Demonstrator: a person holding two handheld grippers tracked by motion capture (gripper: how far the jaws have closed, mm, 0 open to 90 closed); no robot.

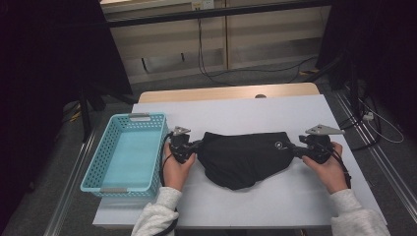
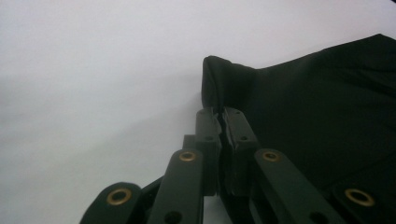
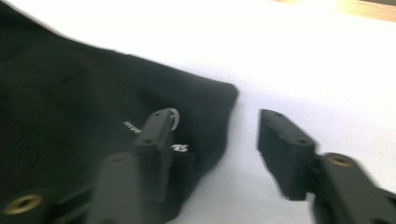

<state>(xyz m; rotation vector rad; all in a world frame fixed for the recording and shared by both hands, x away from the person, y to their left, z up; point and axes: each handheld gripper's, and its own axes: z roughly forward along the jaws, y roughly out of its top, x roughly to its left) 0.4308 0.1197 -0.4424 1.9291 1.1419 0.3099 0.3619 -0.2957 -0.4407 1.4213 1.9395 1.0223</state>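
We've got the black garment (image 1: 246, 158) stretched lengthwise between our grippers: the left gripper (image 2: 220, 122) pinches its end, while the right gripper (image 3: 212, 140) sits spread at the opposite corner, one jaw over cloth, gripping nothing.

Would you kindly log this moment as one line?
left tongs: shut on black garment | right tongs: open at its other end | blue basket: empty
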